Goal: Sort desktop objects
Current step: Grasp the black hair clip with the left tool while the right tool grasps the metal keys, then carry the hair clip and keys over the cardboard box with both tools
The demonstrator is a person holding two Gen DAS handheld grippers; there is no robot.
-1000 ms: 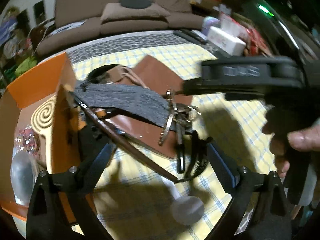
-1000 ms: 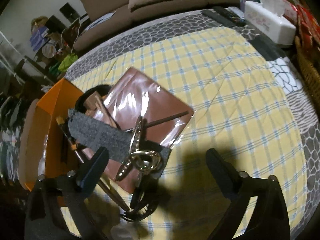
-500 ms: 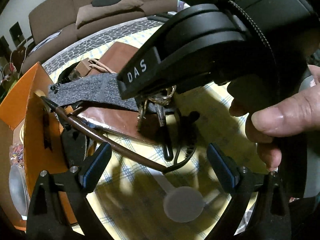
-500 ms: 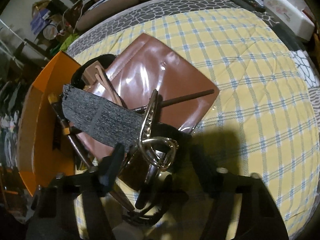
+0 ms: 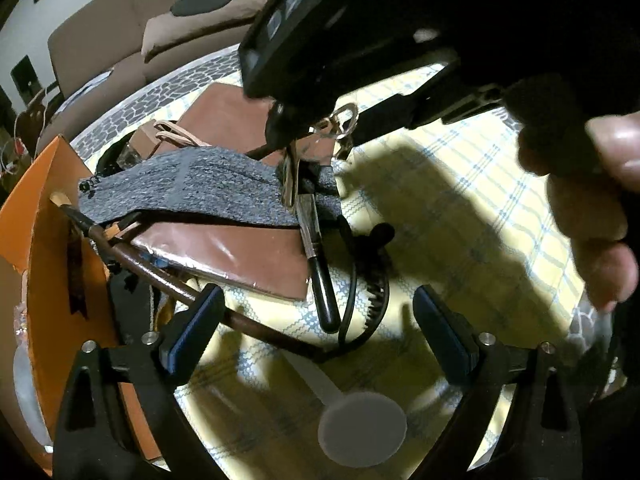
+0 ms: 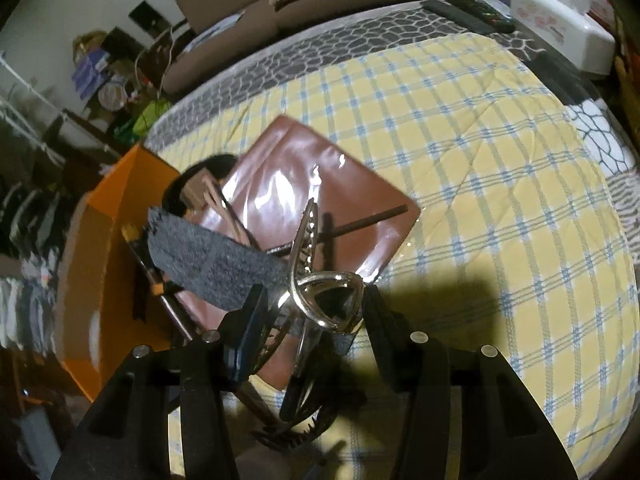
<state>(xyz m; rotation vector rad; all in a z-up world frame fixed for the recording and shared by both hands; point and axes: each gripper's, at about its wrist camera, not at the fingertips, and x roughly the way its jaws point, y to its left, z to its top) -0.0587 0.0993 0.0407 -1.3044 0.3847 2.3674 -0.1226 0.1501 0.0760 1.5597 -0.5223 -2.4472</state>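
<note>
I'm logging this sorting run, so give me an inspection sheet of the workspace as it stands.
Surface: yellow checked cloth.
Job's things: metal hair clip, grey felt strip, brown pouch, orange box.
Clutter: black claw clip, white round spoon.
Grippers: right gripper closed on the metal hair clip; left gripper open, empty.
Cables: nothing seen.
Surroundings: brown sofa, tissue box.

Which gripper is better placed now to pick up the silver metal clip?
Right. The right gripper has its fingers on both sides of the silver metal clip; the left gripper is open over the tablecloth.
</note>
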